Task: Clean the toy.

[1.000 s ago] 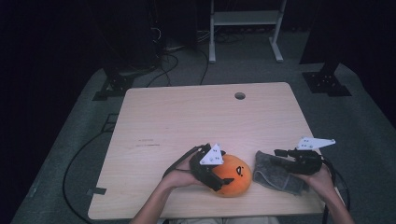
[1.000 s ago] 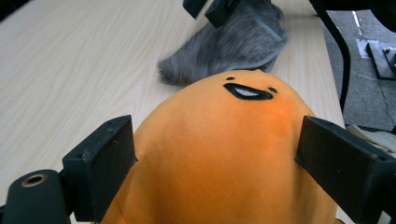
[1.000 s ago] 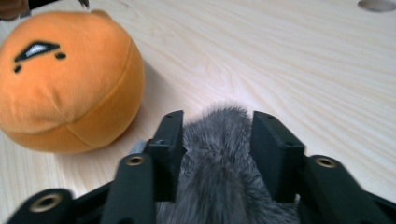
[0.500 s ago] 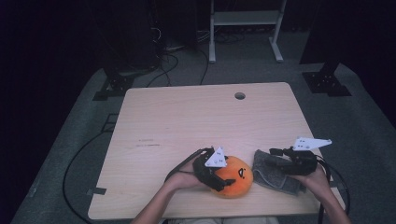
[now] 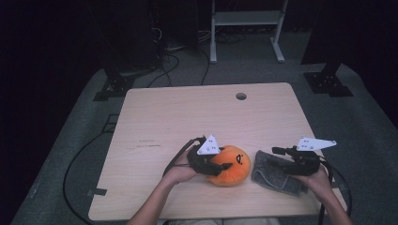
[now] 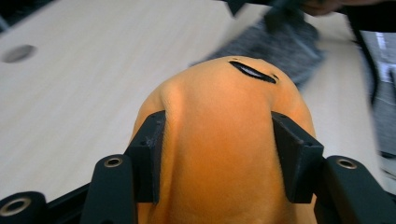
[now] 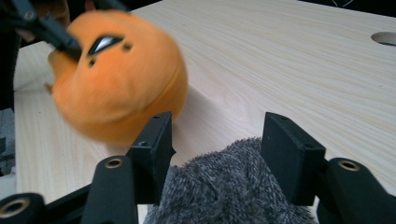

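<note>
Since a second ago my left claw point(image 5: 220, 168) has slid a little toward my right, carrying the orange plush point(image 5: 232, 165) closer to the grey fuzzy cloth point(image 5: 272, 174). My left claw is clamped on the plush, its jaws pressing into both flanks, near the front edge of the surface point(image 5: 187, 117). Just beside it lies the grey cloth, bunched between the jaws of my right claw point(image 7: 215, 140); they seem to grip it, though the blur leaves me unsure.
</note>
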A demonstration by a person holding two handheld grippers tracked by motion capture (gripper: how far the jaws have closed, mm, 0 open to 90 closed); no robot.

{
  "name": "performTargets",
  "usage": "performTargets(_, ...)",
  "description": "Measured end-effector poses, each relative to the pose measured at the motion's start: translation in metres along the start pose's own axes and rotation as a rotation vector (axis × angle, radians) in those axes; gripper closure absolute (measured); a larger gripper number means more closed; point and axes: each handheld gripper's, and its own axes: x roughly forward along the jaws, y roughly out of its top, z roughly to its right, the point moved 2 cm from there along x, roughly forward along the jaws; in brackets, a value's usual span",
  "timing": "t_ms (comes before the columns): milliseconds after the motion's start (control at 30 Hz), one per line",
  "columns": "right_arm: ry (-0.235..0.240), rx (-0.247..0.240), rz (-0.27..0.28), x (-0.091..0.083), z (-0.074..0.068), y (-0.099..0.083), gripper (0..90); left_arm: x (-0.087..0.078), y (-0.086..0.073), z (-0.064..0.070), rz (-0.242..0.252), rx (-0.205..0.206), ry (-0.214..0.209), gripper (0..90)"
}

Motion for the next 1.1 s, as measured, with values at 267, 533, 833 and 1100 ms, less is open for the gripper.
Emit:
performTargets(267, -0.004, -0.003, -0.013, 0.001, 0.001, -0.001, 41.2, 0.008, 0.010, -0.042, -0.028, -0.033, 0.119, 41.5)
performTargets(533, 0.000, -0.014, -0.016, 0.002, -0.001, -0.001, 41.2, 0.016, 0.008, -0.072, -0.034, -0.088, 0.205, 40.7)
performTargets(833, -0.013, -0.003, -0.024, 0.002, 0.002, -0.003, 39.3, 0.025, -0.003, -0.077, -0.092, -0.117, 0.189, 27.4)
performTargets(1100, -0.030, 0.002, -0.024, 0.002, 0.000, -0.003, 37.7, 0.006, -0.004, -0.075, -0.045, -0.135, 0.218, 17.0)
